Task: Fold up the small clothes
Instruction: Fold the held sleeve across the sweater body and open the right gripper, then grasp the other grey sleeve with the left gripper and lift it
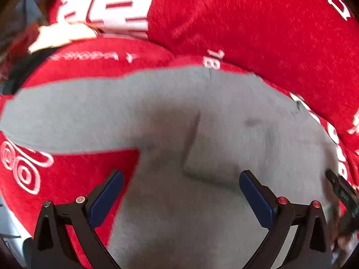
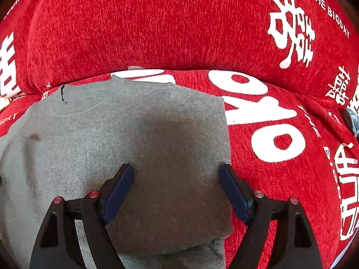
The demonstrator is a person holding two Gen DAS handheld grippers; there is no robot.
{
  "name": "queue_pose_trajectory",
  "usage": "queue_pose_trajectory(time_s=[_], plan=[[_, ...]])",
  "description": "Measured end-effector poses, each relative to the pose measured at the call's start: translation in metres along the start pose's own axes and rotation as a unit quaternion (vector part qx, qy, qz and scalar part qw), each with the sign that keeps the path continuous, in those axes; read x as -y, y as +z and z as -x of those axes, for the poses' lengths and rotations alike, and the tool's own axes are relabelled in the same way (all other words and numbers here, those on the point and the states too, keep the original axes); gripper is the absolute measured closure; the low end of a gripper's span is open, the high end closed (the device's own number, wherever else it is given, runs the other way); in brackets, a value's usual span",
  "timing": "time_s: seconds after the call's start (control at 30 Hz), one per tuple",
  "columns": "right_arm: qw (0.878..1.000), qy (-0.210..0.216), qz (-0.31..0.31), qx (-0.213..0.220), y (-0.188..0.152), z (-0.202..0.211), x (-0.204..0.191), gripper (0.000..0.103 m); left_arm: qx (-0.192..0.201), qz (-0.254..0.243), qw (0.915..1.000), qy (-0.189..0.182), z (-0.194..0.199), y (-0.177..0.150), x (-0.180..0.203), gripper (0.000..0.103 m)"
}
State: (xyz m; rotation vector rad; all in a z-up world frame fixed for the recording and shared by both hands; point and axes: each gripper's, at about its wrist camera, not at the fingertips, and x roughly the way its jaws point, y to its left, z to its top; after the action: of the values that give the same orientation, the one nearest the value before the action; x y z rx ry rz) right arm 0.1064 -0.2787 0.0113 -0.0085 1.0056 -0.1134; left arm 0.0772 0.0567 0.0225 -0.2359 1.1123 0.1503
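Observation:
A small grey knit top (image 1: 202, 116) lies flat on a red seat cover (image 1: 269, 33) printed with white characters. One sleeve (image 1: 67, 112) stretches out to the left in the left wrist view. My left gripper (image 1: 181, 174) hovers open over the top's middle, beside a fold edge, with nothing between its blue pads (image 1: 107, 197). In the right wrist view the grey top (image 2: 134, 130) shows its neckline (image 2: 74, 109) at upper left and a straight right edge. My right gripper (image 2: 177, 168) stands open above that right part, its pads (image 2: 233, 192) wide apart and pressing on nothing.
A padded red back cushion (image 2: 157, 22) rises just behind the top. A cream-coloured object (image 1: 62, 35) lies at the far left. A black piece of hardware (image 1: 343, 192) shows at the right edge of the left wrist view. Red cover (image 2: 291, 179) extends to the right of the top.

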Motion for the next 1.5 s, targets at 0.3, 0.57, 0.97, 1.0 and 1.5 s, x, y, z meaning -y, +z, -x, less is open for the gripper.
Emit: queue_pose_trajectory(time_s=[0.3, 0.57, 0.97, 1.0, 1.5], plan=[[1.000, -0.001, 0.000, 0.009, -0.002, -0.001, 0.001, 0.017, -0.011, -0.066, 0.9941, 0.085, -0.021, -0.006, 0.037, 0.000], [0.999, 0.001, -0.033, -0.002, -0.005, -0.007, 0.010, 0.008, -0.006, -0.077, 0.9909, 0.110, 0.007, -0.015, 0.033, 0.000], [0.998, 0.041, 0.035, 0.018, -0.040, 0.047, -0.019, 0.008, -0.048, -0.086, 0.9950, 0.015, -0.043, 0.007, 0.075, 0.000], [0.999, 0.013, 0.052, 0.010, -0.047, 0.043, -0.026, 0.008, -0.035, -0.089, 0.9954, 0.013, -0.040, 0.008, 0.075, 0.000], [0.995, -0.058, -0.070, 0.041, -0.070, 0.055, 0.083, 0.009, -0.033, -0.111, 0.9930, 0.025, -0.038, -0.005, 0.093, 0.000]])
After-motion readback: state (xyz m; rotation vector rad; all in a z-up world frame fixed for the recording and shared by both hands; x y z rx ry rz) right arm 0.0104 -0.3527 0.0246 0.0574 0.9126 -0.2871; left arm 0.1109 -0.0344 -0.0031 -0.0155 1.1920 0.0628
